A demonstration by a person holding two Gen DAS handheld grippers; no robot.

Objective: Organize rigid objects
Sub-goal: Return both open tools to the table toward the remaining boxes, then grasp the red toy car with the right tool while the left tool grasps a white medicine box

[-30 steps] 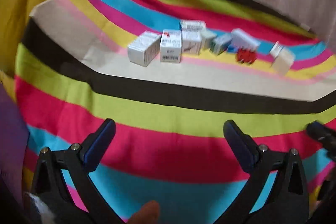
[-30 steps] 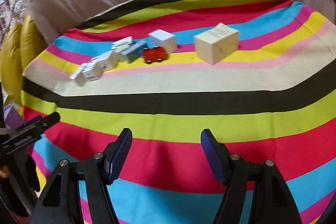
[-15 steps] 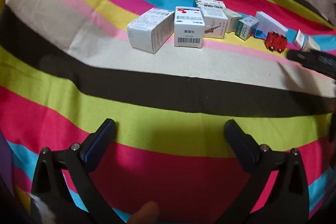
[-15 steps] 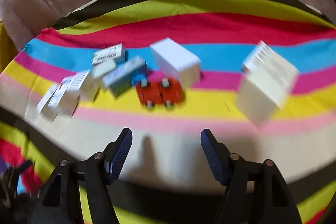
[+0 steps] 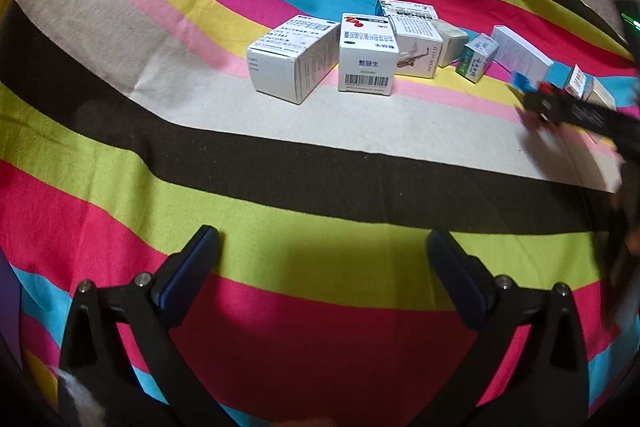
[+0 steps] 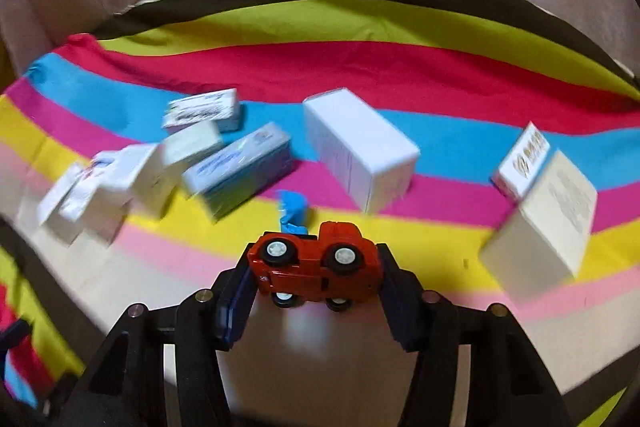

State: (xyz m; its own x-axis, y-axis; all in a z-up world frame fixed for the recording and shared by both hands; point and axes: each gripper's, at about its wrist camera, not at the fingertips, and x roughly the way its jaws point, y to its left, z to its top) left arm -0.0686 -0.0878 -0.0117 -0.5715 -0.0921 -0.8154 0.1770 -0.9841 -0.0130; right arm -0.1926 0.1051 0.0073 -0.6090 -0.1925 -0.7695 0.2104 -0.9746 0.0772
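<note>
**Right gripper closing around the red toy car**

The right gripper [image 6: 316,277] has its jaws closing, with the toy car [image 6: 314,269] between them. The car lies on its side, wheels facing the camera, and the two pads sit right against its ends; whether they already press on it I cannot tell for sure, though no gap shows on either side. It rests on the pale stripe of the striped cloth [image 6: 360,67]. Just behind it stands a small blue piece [image 6: 294,211], touching or nearly touching the car.

Farther out, a white box [image 6: 360,151] stands beyond the car on the blue and magenta stripes. To its left lies a blue box [image 6: 240,171], and past that a blurred cluster of boxes [image 6: 120,179] runs toward the left edge. To the right a cream box [image 6: 540,223] sits with a smaller box [image 6: 522,159] leaning against its far side.

The left gripper [image 5: 320,263] is spread wide with nothing between its fingers, low over the green and red stripes, well apart from the row. In its view a barcode box [image 5: 366,61] stands upright in the row beside a box lying on its side [image 5: 294,59]. The right gripper enters from the right edge there.
</note>
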